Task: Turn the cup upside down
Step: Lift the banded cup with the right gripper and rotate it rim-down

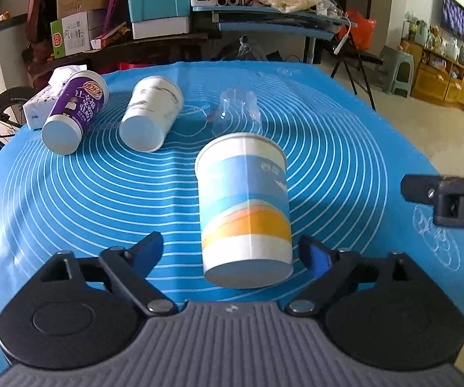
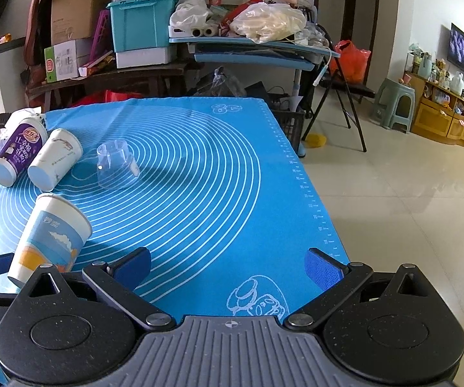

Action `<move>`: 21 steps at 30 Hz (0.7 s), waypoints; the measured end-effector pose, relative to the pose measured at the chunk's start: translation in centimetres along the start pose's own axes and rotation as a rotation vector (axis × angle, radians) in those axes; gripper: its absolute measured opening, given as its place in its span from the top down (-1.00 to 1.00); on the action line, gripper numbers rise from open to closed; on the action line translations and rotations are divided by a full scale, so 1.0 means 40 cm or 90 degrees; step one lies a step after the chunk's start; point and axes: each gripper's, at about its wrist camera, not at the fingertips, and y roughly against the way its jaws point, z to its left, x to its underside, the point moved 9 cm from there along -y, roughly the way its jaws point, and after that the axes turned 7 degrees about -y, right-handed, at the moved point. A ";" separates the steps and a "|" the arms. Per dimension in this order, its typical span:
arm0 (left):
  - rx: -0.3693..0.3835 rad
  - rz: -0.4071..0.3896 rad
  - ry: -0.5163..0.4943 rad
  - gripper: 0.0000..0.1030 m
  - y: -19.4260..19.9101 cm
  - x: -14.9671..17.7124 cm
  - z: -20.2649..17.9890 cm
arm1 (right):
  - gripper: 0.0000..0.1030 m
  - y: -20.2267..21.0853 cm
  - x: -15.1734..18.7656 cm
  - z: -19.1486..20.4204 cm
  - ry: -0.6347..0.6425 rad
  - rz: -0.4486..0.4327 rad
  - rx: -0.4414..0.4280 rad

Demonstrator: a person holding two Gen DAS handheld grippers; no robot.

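Observation:
A paper cup with blue, orange and white bands stands upright on the blue mat, just ahead of my left gripper. The left gripper is open, its blue pads either side of the cup's base and apart from it. The same cup shows at the lower left of the right wrist view. My right gripper is open and empty over the mat's near right part. Its finger shows at the right edge of the left wrist view.
A purple cup, a white cup and a clear plastic cup lie on their sides at the mat's far part. A tissue pack sits at the far left. Cluttered shelves stand behind the table; its right edge drops to tiled floor.

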 end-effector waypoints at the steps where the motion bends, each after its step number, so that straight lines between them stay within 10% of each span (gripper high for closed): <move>1: 0.005 -0.008 0.003 -0.87 0.006 -0.005 0.002 | -1.00 0.001 -0.002 0.001 0.005 0.000 0.000; 11: 0.004 -0.062 0.029 -0.99 0.100 -0.051 0.063 | -1.00 0.030 -0.059 0.061 0.185 -0.040 0.036; 21: -0.070 -0.109 0.094 -0.99 0.165 -0.073 0.223 | -1.00 0.055 -0.047 0.261 0.703 -0.071 0.096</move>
